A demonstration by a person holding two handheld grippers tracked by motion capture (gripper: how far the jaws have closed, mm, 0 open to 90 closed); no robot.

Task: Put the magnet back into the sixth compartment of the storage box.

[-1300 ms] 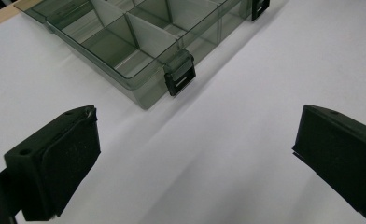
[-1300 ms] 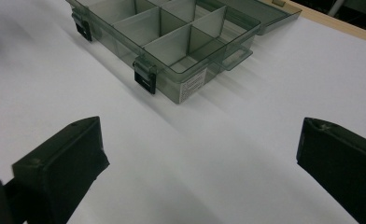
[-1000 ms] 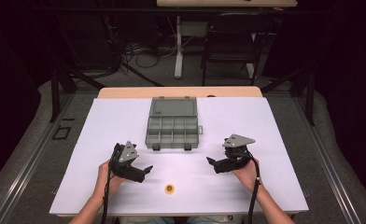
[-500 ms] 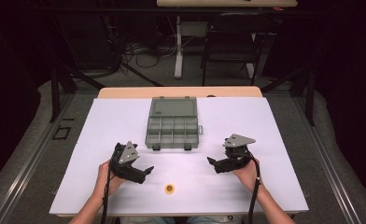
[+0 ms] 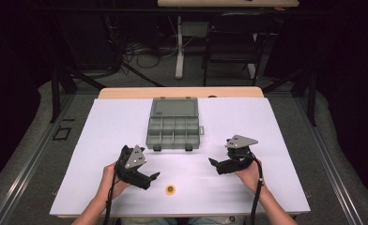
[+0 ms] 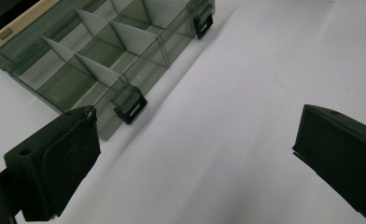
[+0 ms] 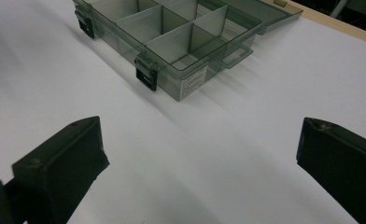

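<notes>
- Left gripper (image 5: 150, 178): held low over the white table cover (image 5: 102, 122) at the near-left, jaws spread wide w/ nothing between them. Left gripper view confirms it: both black pads apart, bare sheet in the gap.
- Vs. the two earlier high views: no real shift. Same spot, same tilt, tips aimed toward the middle.
- Yellow ring (image 5: 171, 189): small round piece lying flat on the sheet near the front edge, just right of the left gripper's tips, not touched. Hasn't moved either.
- Organizer box (image 5: 173, 132): grey see-through compartment tray, lid swung back toward the far side, two black latches on the near wall. Sits mid-table, well apart from the ring. Compartments look empty from both gripper views (image 7: 172, 42).
- Right gripper (image 5: 214, 165): near-right, jaws likewise wide apart, holding nothing; unchanged from before.
- What that means, my read: work hasn't begun, both hands paused at a ready pose. Left is closest to the ring, so prob. the one to pick it up; the box is the likely drop spot.
</notes>
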